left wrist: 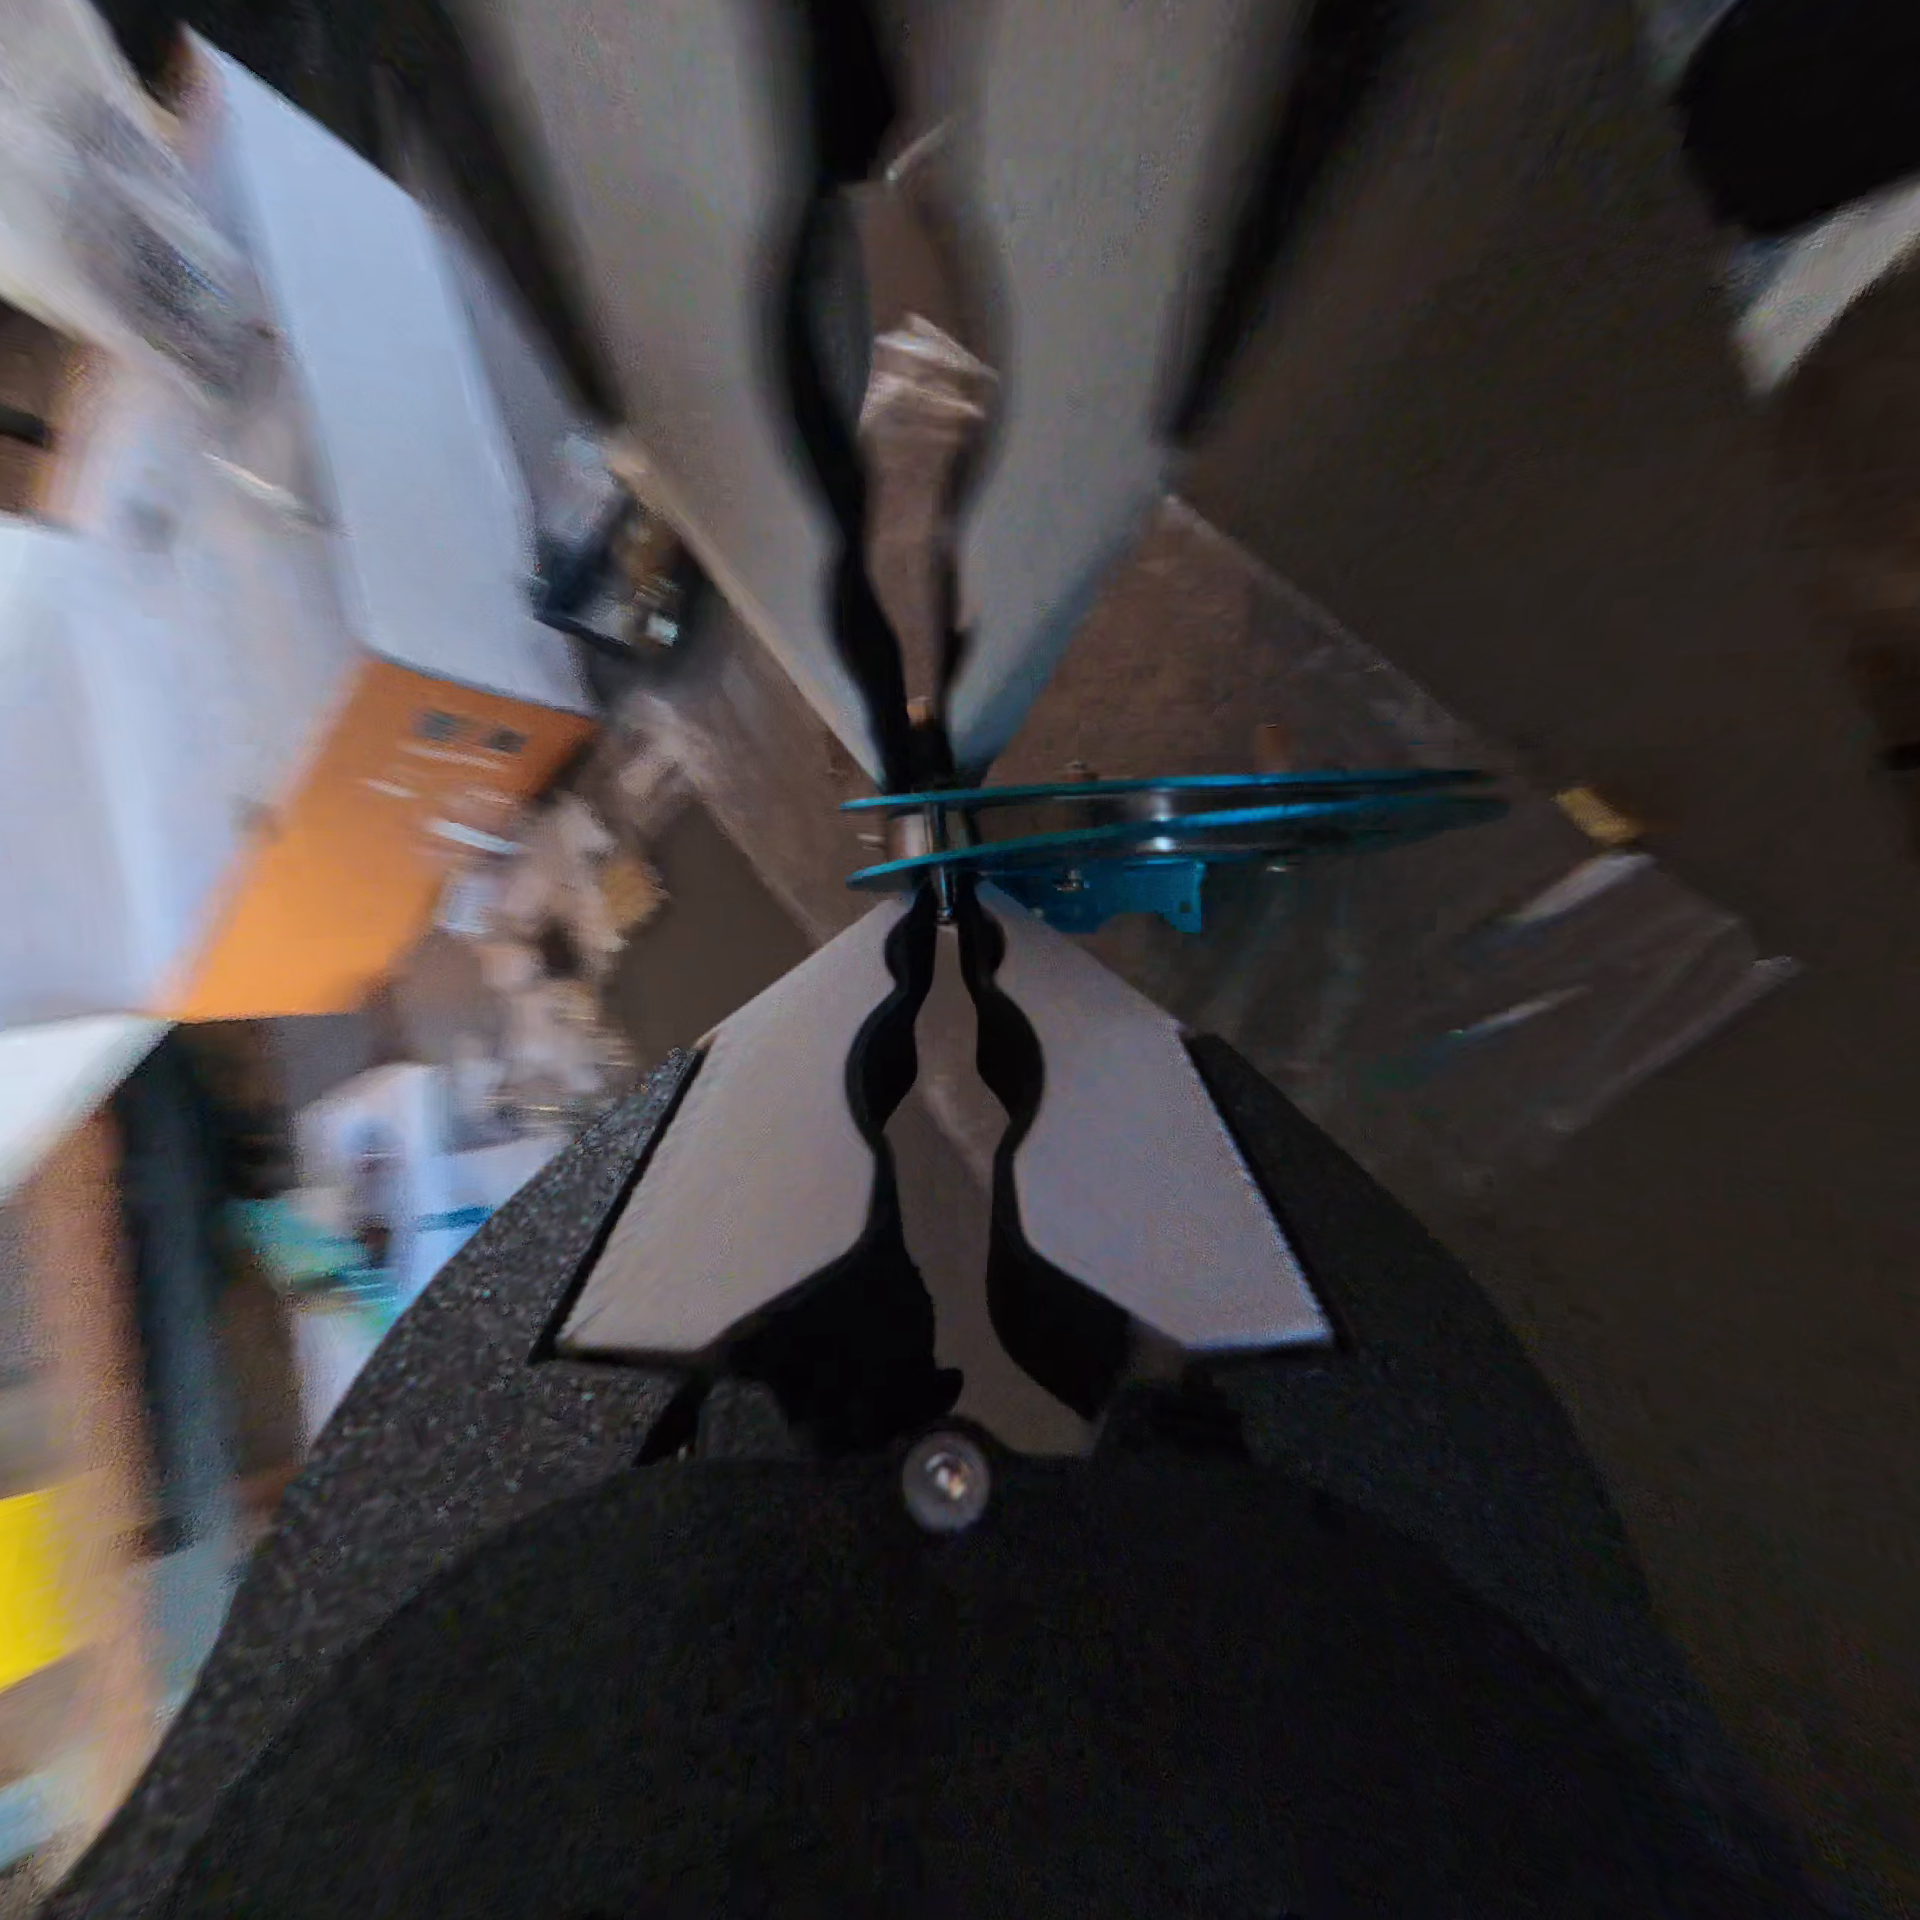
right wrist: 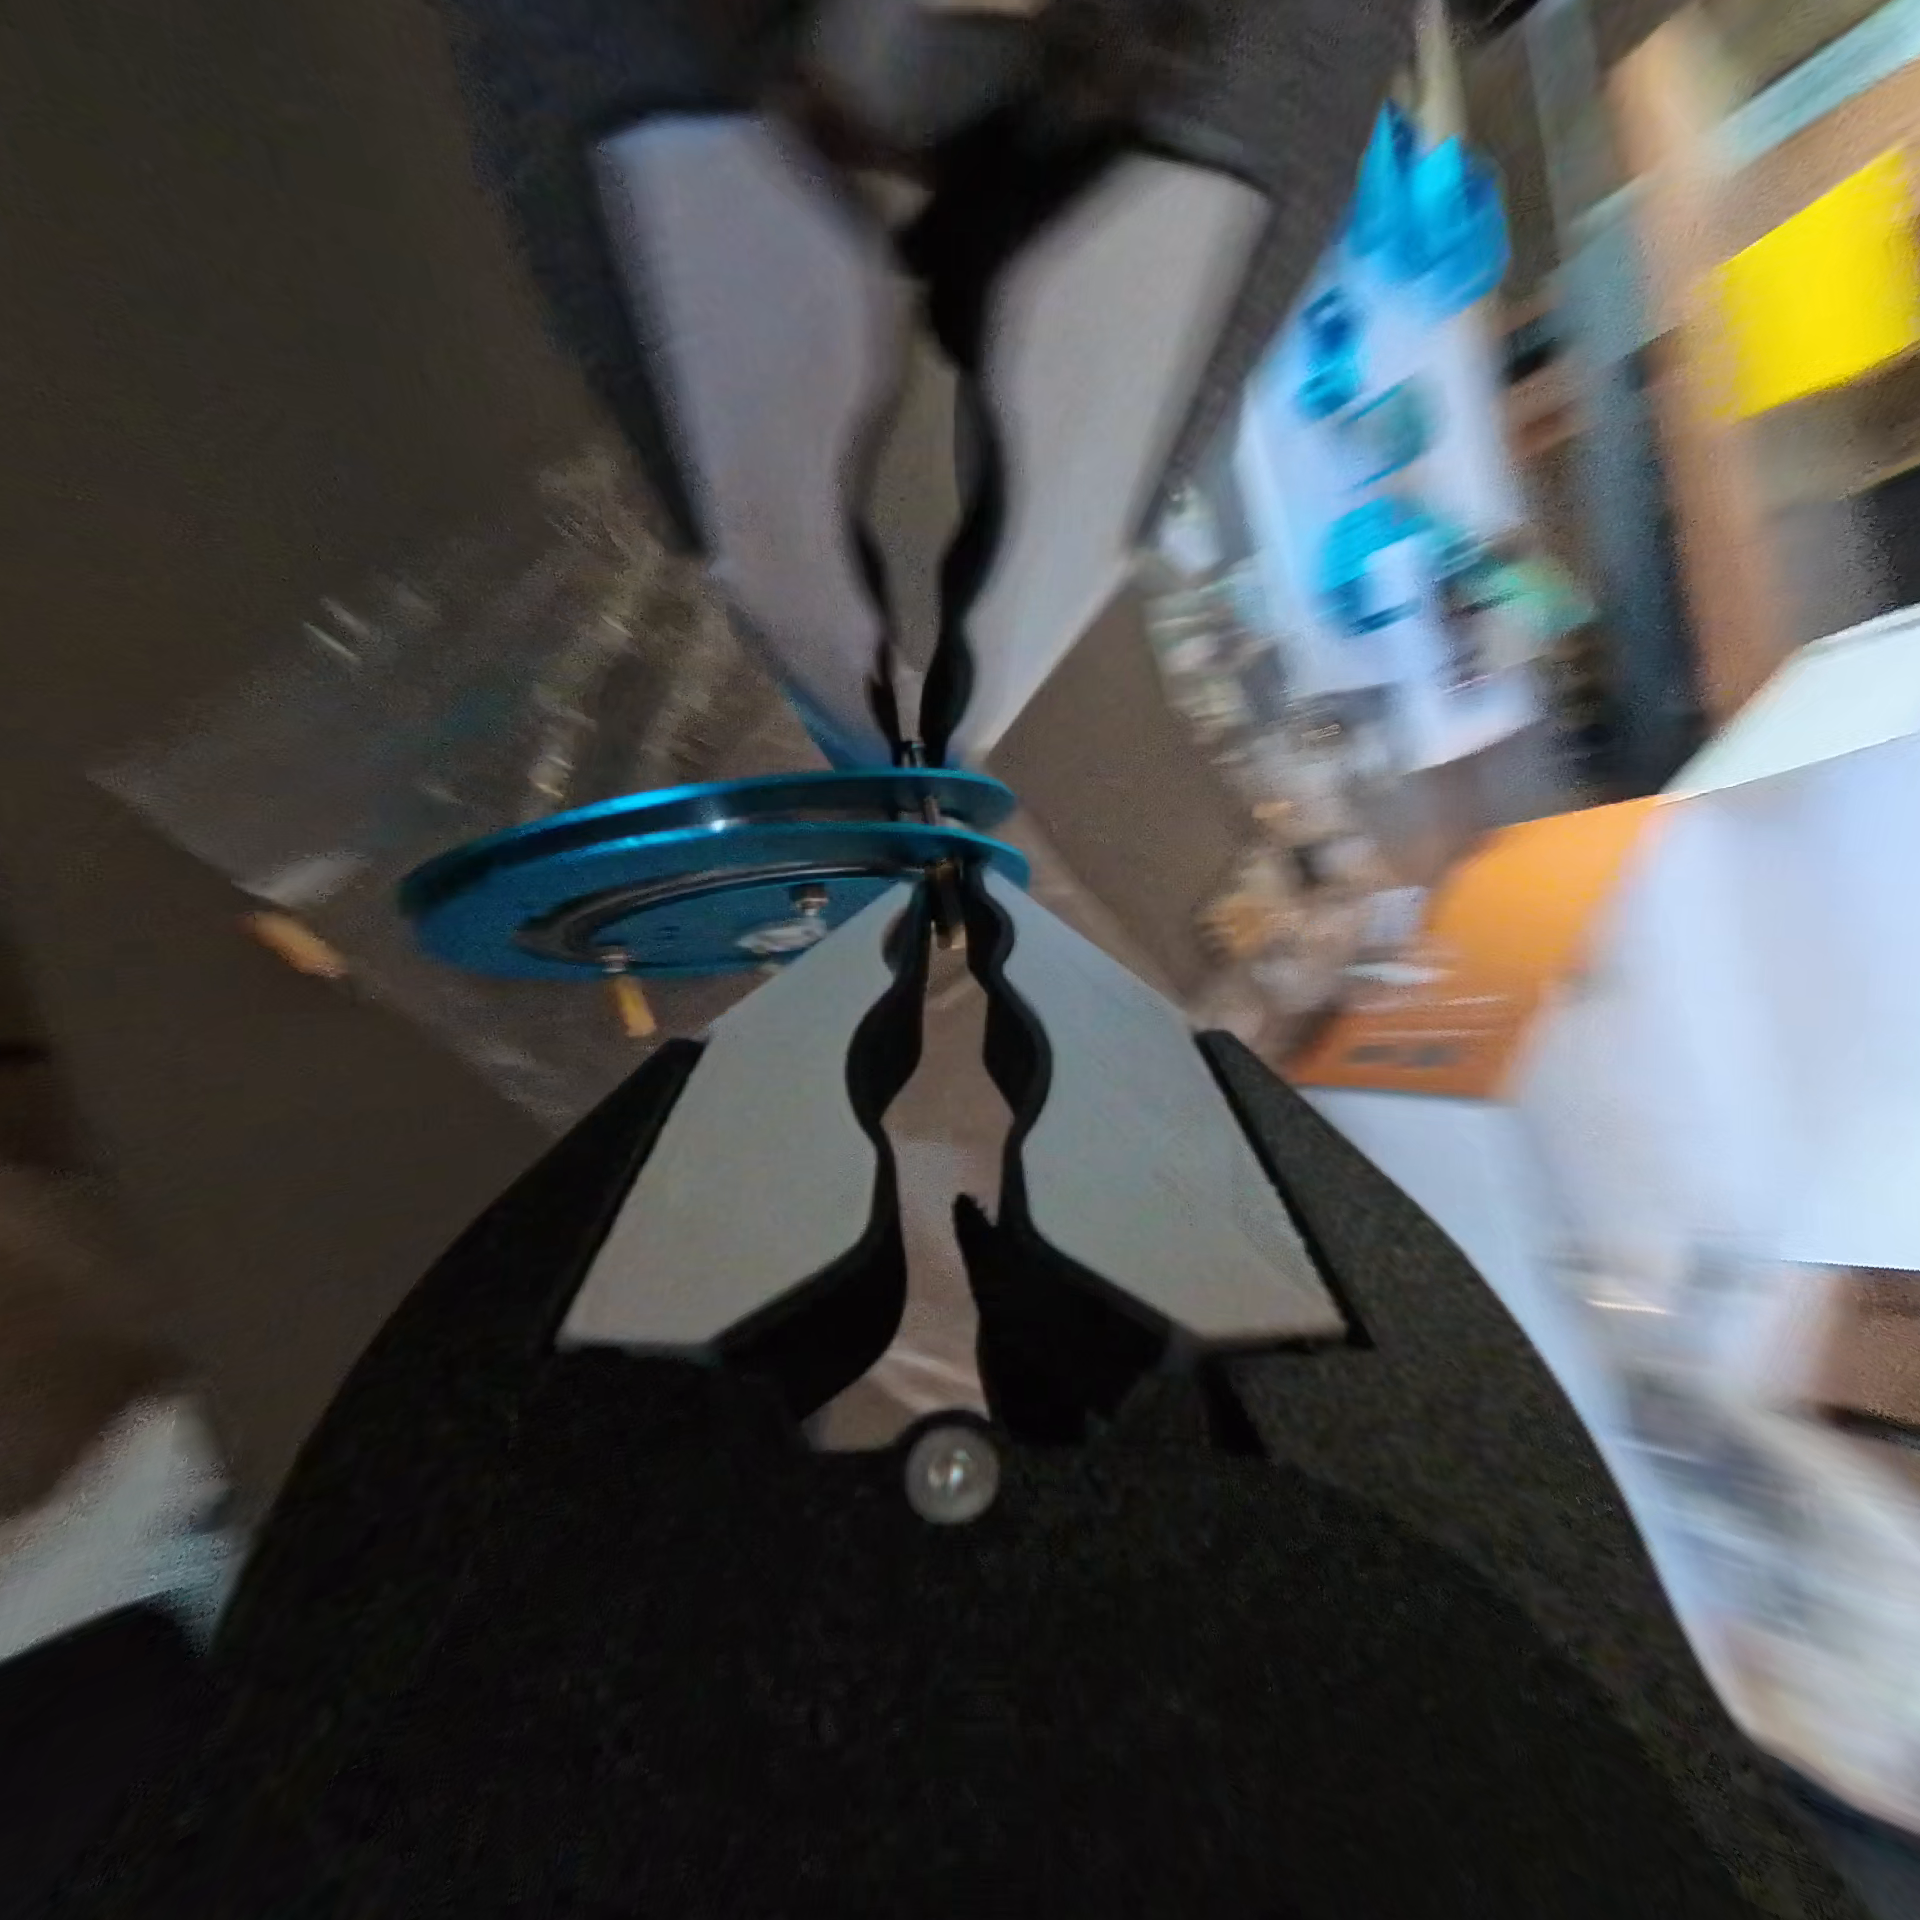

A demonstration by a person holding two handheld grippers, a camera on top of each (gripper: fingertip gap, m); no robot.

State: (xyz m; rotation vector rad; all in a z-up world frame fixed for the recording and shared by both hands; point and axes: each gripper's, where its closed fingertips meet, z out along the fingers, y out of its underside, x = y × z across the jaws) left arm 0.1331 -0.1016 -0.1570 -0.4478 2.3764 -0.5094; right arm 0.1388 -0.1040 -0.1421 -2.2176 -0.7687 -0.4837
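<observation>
A blue metal assembly of two stacked round plates joined by small posts (left wrist: 1195,821) is held in the air, edge-on. My left gripper (left wrist: 940,909) is shut on a thin metal post at the plates' left rim. My right gripper (left wrist: 925,753) faces it from above and pinches the same rim. In the right wrist view the plates (right wrist: 644,883) spread to the left, and my right gripper (right wrist: 943,920) is shut on a brass post at their right rim. The left gripper (right wrist: 906,750) meets it from the top. A brass standoff (right wrist: 634,1003) hangs under the lower plate.
A clear plastic bag (left wrist: 1507,956) lies on the dark tabletop (left wrist: 1558,520) under the plates; it also shows in the right wrist view (right wrist: 468,675). An orange box (left wrist: 364,852), white boxes (left wrist: 395,416) and a yellow object (right wrist: 1808,312) stand alongside, all motion-blurred. Less than 4 cm separates the two grippers' tips.
</observation>
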